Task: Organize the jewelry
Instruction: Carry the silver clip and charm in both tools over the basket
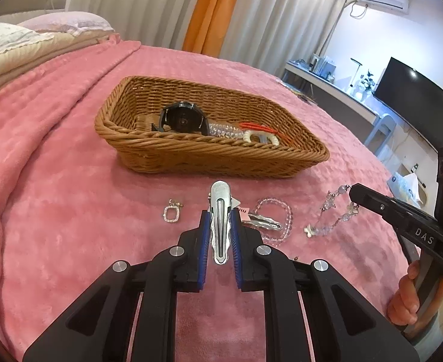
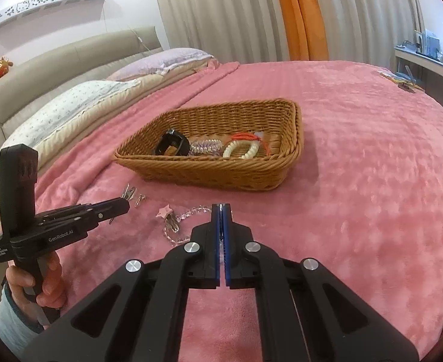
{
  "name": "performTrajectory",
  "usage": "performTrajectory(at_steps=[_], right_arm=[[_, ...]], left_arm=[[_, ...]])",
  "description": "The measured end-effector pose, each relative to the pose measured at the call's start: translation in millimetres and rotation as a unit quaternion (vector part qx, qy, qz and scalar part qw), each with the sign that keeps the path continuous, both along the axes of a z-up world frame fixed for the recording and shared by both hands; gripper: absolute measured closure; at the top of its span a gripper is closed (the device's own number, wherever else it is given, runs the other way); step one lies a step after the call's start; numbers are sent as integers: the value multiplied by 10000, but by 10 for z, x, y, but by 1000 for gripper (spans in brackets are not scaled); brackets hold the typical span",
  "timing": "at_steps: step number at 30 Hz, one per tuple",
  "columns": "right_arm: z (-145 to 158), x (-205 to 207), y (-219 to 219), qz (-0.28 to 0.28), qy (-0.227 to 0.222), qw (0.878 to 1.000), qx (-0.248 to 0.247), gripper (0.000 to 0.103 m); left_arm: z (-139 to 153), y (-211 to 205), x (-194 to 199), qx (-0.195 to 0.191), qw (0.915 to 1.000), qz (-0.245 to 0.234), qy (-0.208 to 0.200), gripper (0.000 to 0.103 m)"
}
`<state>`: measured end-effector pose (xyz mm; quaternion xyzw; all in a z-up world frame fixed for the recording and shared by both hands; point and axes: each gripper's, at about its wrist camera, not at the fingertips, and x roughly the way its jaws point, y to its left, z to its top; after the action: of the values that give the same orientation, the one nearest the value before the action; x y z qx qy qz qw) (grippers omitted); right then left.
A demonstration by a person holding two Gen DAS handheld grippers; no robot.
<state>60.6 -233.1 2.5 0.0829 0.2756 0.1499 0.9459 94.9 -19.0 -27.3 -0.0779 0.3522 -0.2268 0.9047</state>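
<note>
Holding a silver hair clip [image 1: 219, 223] in the left gripper [image 1: 219, 220], jaws closed on its sides. The clip's long axis ran along the fingers, rounded end sticking out past the tips toward the wicker basket [image 1: 209, 150], which lay straight ahead of the jaws, toward the far side of the bed [image 1: 55, 181]. Clip looked lifted off the blanket, though I couldn't be sure.

The right gripper [image 2: 222, 211] had its jaws pinched on a clear beaded chain [image 1: 333, 211], hanging slack down to the blanket; in the right wrist view the basket [image 2: 221, 169] also sat ahead, slightly left.

Already in the basket: a black watch [image 1: 182, 119], a clear bead bracelet [image 1: 223, 129], a white bead bracelet [image 1: 260, 137], a red cord [image 1: 257, 126].

Left on the blanket, near edge side of the basket: a small square ring-shaped piece [image 1: 171, 212], a second clip [image 1: 263, 221] and a loop of clear beads [image 1: 277, 220].

Judgement: the left clip was nearer the basket and in line with it, so a straight forward carry over the near rim, then release, should do. The dangling chain could snag on the rim.
</note>
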Motion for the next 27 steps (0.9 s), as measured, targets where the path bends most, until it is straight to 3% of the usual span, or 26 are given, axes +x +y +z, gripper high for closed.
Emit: performTrajectory(at_steps=[8,15,21,27], right_arm=[[223,-130,-97,-110,-373,9991,175,102],[726,-142,-136,-203,-772,9965,243,102],[1119,174,-63,-204,-1006,9947,64,102],[1181,635,45,-192,-1061,9942,17,102]], left_arm=[[158,15,-57,-160,9997,-64,-193,91],[534,1,-30,-155,9987,-82,-486,91],[922,-87,230,-40,9971,-90,-754,91],[1057,-281,715,-22,9969,-144,-778,91]])
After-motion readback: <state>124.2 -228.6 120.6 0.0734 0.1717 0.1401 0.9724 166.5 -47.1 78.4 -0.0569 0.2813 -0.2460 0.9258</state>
